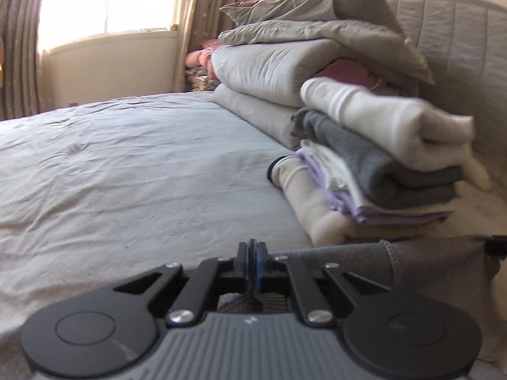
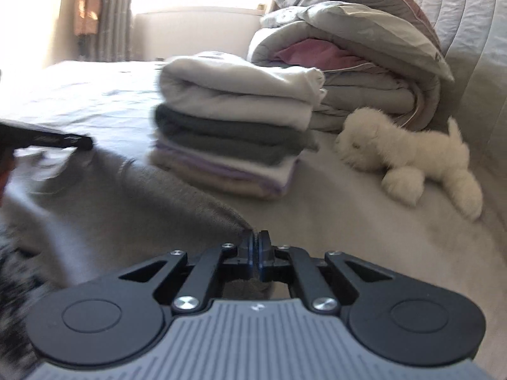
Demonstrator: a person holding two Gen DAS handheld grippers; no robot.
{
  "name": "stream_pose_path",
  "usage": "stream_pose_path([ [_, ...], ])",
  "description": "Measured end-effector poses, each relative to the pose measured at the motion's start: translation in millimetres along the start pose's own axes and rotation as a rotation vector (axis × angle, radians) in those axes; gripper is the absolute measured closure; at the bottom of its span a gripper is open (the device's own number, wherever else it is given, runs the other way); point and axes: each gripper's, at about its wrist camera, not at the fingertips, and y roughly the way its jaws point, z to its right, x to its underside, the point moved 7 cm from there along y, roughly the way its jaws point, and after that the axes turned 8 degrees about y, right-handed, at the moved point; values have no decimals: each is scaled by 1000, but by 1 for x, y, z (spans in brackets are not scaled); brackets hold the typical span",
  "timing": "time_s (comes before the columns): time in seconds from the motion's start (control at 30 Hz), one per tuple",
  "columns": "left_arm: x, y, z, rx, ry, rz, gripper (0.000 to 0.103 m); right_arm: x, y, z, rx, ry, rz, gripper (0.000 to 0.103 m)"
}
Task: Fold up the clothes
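Observation:
A grey knit garment [image 1: 421, 259] stretches between both grippers above the bed. My left gripper [image 1: 252, 247] is shut on one edge of it, with cloth pinched between the blue pads. My right gripper [image 2: 257, 237] is shut on another edge of the grey garment [image 2: 126, 202], which spreads away to the left. The left gripper's tip [image 2: 54, 141] shows at the left of the right wrist view. A stack of folded clothes [image 1: 374, 164] stands ahead on the bed: white on top, then dark grey, lilac and cream. In the right wrist view this stack [image 2: 234, 120] sits just beyond the garment.
Folded grey duvets and pillows [image 1: 301, 53] are piled against the padded headboard [image 1: 459, 47]. A white plush dog [image 2: 412, 158] lies to the right of the stack. The grey bedsheet [image 1: 126, 158] spreads to the left. A bright window with curtains [image 1: 104, 3] is behind.

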Motion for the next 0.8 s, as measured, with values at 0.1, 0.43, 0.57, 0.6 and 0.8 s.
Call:
stream_pose_path([
  [0.1,6,17,1,-47,9,-30,99,-17,24,7,70,-10,6,101],
  [0.43,9,27,1,-131,-12,-72,78,-24,66,33,119,88,-57,93],
  [0.57,4,4,3,-117,-34,-31,57,-28,50,62,77,249,-87,76],
  [0.6,6,-1,4,-112,-38,-37,54,-25,44,65,59,274,-93,70],
  [0.8,23,-42,8,-86,-88,-57,49,6,9,62,-55,403,-155,60],
])
